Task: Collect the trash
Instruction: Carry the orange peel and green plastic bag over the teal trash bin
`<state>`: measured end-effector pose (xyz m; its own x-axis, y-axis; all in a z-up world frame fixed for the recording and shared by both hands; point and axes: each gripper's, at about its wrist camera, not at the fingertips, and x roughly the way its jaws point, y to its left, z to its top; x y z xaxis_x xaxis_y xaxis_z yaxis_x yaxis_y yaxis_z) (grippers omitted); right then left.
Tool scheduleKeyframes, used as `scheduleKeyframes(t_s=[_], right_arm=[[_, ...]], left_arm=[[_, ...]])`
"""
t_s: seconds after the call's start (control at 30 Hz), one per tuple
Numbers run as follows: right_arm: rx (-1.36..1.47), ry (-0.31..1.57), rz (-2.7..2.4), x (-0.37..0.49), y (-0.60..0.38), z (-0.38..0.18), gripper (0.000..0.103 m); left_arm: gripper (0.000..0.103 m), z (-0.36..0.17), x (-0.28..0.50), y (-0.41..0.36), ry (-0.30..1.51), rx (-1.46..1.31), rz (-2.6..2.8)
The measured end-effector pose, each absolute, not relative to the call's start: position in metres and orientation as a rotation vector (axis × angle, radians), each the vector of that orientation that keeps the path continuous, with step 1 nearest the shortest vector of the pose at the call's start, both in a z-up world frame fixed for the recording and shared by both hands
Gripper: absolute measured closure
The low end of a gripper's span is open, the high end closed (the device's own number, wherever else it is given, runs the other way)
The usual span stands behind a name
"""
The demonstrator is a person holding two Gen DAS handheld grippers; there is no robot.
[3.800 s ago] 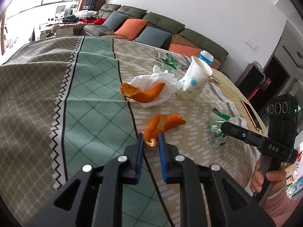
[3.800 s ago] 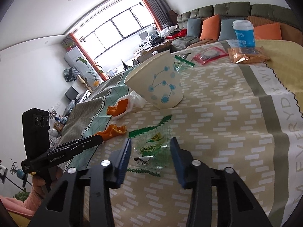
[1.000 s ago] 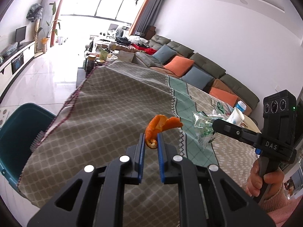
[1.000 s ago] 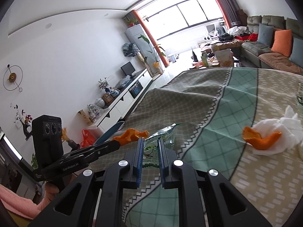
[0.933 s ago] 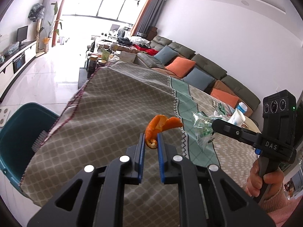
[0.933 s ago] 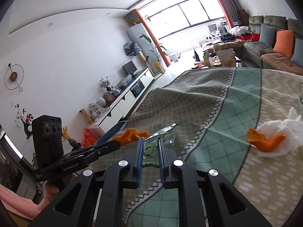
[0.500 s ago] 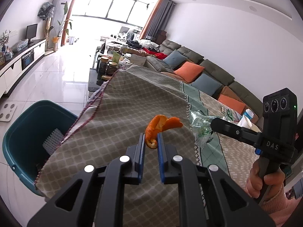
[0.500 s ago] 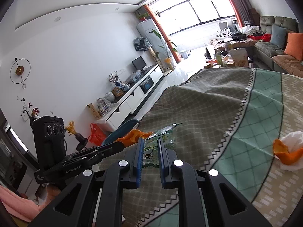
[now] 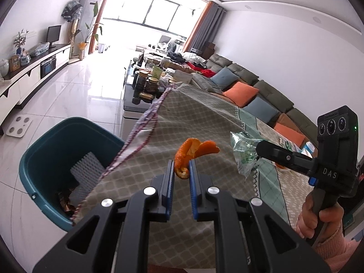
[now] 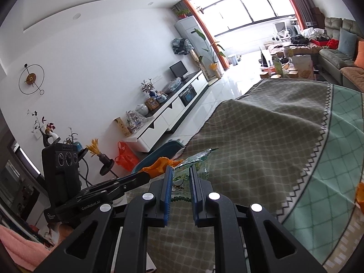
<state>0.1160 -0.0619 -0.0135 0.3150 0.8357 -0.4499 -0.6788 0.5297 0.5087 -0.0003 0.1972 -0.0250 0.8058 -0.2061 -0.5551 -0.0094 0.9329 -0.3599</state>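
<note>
My left gripper is shut on a curled orange peel, held above the corner of the table's patterned cloth. My right gripper is shut on a clear green-printed plastic wrapper; that wrapper also hangs off its tip at the right of the left wrist view. A teal trash bin stands on the floor below and left of the table corner, partly hidden by the cloth, with grey ridged packing and some wrappers inside. The bin's rim shows just beyond the peel in the right wrist view.
A person's hand and pink sleeve hold the right gripper's handle. More peel lies at the cloth's right edge. A low coffee table with jars stands past the table, a TV cabinet along the wall, a white scale on tiled floor.
Both grippers have carried the peel and the wrapper sideways towards the table corner. The teal bin has come further into view; the tissue with peel has slid off to the right.
</note>
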Motion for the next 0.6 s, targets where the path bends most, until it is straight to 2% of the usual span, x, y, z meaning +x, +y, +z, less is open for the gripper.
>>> scheduleKeyframes(t_s=[0.6], right_arm=[[0.207, 0.76, 1.07, 0.122, -0.022, -0.012, 0.088]], left_arm=[[0.089, -0.026, -0.013, 0.225, 0.62, -0.386, -0.027]])
